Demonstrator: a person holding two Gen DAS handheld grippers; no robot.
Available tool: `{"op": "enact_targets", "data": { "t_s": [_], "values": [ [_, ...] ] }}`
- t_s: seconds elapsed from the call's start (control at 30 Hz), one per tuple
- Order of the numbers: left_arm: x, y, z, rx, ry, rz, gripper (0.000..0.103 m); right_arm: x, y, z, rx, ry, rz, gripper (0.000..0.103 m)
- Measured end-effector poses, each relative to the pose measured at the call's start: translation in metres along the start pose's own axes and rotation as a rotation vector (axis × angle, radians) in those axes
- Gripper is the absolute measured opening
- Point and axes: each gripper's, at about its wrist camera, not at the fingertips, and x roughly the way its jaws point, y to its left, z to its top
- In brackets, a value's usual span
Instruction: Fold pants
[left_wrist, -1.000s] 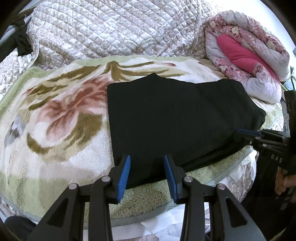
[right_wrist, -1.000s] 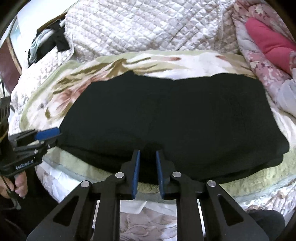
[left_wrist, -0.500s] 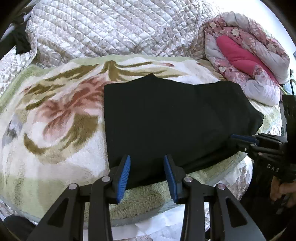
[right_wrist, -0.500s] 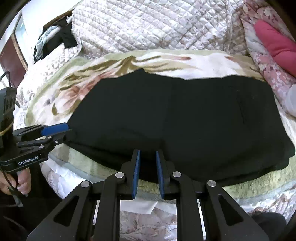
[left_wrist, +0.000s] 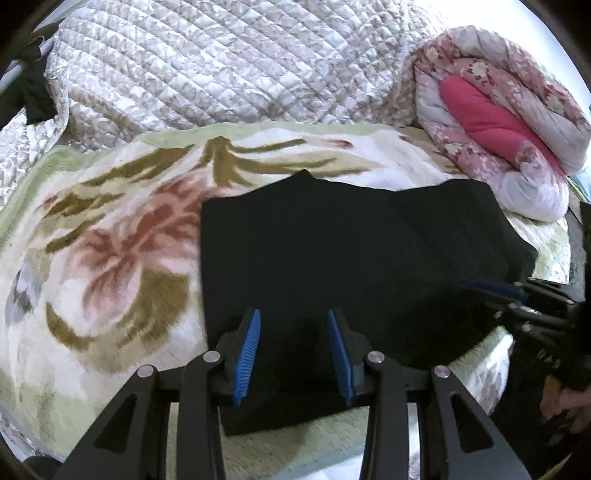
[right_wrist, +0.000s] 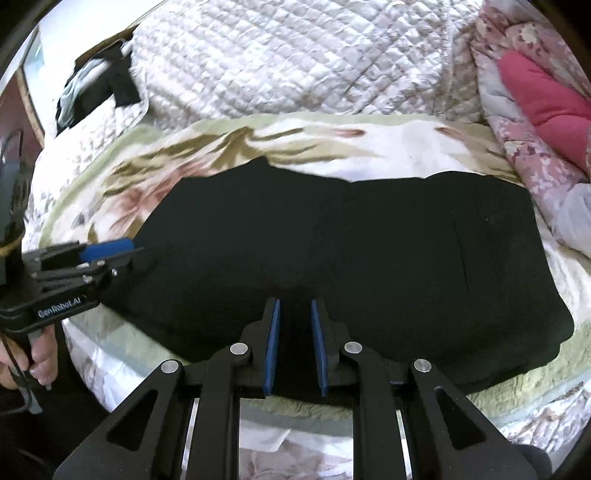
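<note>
- Floral blanket (left_wrist: 110, 266) covers the bed, with a quilt (left_wrist: 221, 74) behind and a rolled duvet (left_wrist: 498, 122) at the far right.
- Black pants (left_wrist: 351, 258) lie flat on the blanket, already folded into a wide band, near the bed's front edge.
- Left claw (left_wrist: 293, 350) is released, straddling the near left hem.
- Right claw (right_wrist: 293, 347) stands slightly parted over the near edge, gripping nothing.
- Best to pinch all layers at both points together, then lift evenly so the fold lands square.

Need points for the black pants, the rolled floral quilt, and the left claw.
black pants (left_wrist: 351, 258), left wrist view, middle of the folded cloth.
rolled floral quilt (left_wrist: 480, 110), left wrist view, pink inner fold.
left claw (left_wrist: 293, 350), left wrist view, midway between its blue fingertips.
</note>
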Motion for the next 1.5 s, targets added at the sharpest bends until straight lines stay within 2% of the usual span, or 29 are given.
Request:
{"op": "enact_targets", "data": {
  "t_s": [0.07, 0.17, 0.3, 0.33, 0.47, 0.57, 0.67, 0.8, 0.87, 0.93, 1.0, 1.17, 1.27, 1.4, 1.5],
  "values": [
    [0.004, 0.004, 0.001, -0.009, 0.008, 0.008, 0.040, 0.003, 0.005, 0.006, -0.013, -0.008, 0.014, 0.017],
    [0.007, 0.007, 0.002, -0.012, 0.012, 0.017, 0.040, 0.017, 0.014, 0.018, -0.027, -0.005, 0.080, 0.017],
    [0.013, 0.008, 0.000, -0.008, 0.033, 0.022, 0.040, 0.048, 0.005, 0.024, 0.022, 0.052, 0.102, 0.017],
    [0.015, 0.007, -0.002, -0.003, 0.036, 0.024, 0.040, 0.047, 0.002, 0.024, 0.043, 0.033, 0.115, 0.017],
    [0.014, 0.006, -0.003, 0.011, 0.030, 0.023, 0.040, 0.039, -0.007, 0.026, 0.057, 0.014, 0.057, 0.018],
    [0.015, 0.007, -0.004, 0.010, 0.026, 0.019, 0.040, 0.034, -0.023, 0.020, 0.108, 0.025, 0.052, 0.018],
    [0.015, 0.008, -0.005, 0.016, 0.015, 0.019, 0.041, 0.020, -0.039, 0.015, 0.149, 0.009, 0.009, 0.018],
    [0.015, 0.009, -0.007, 0.015, 0.009, 0.010, 0.041, -0.008, -0.083, 0.004, 0.289, -0.021, -0.038, 0.020],
    [0.015, 0.008, -0.007, 0.014, 0.010, 0.015, 0.041, -0.027, -0.105, 0.000, 0.372, -0.054, -0.056, 0.026],
    [0.015, 0.009, -0.008, 0.012, 0.011, 0.016, 0.041, -0.049, -0.127, -0.006, 0.476, -0.102, -0.075, 0.050],
    [0.014, 0.009, -0.009, 0.011, 0.009, 0.015, 0.041, -0.068, -0.147, -0.013, 0.583, -0.151, -0.063, 0.057],
    [0.014, 0.009, -0.009, 0.010, 0.011, 0.022, 0.041, -0.083, -0.176, -0.031, 0.800, -0.159, -0.101, 0.059],
    [0.014, 0.008, -0.009, 0.009, 0.014, 0.026, 0.041, -0.071, -0.185, -0.044, 0.932, -0.079, -0.049, 0.061],
    [0.013, 0.007, -0.009, 0.008, 0.016, 0.030, 0.041, -0.054, -0.182, -0.054, 1.003, -0.020, 0.026, 0.061],
    [0.013, 0.006, -0.010, 0.008, 0.015, 0.029, 0.041, -0.049, -0.182, -0.052, 0.983, -0.026, 0.016, 0.062]
  ]
}}
